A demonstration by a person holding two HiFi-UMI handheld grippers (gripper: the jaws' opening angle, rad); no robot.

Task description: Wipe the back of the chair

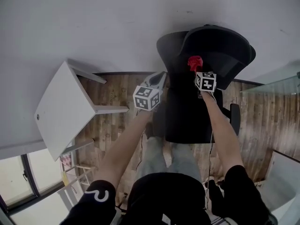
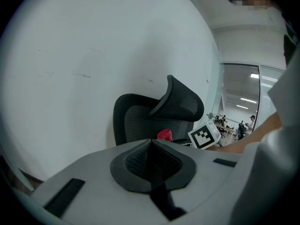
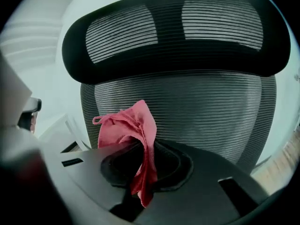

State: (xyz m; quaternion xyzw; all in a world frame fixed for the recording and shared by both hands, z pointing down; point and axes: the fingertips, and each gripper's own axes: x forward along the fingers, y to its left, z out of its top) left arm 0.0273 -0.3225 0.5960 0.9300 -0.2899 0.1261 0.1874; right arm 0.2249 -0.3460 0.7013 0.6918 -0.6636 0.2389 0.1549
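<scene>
My right tongs [image 3: 144, 170] clamp a red cloth [image 3: 126, 125] near the chair back [image 3: 197, 107]; my left tongs [image 2: 152, 165] are closed on nothing, off to its side.

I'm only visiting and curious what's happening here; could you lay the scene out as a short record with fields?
Chair: black mesh office chair, by a white wall
Cloth: crumpled red cloth, near the backrest; contact unclear
Right gripper: jaws shut on the cloth
Left gripper: jaws together, empty
Beside: white table, left of the chair
</scene>
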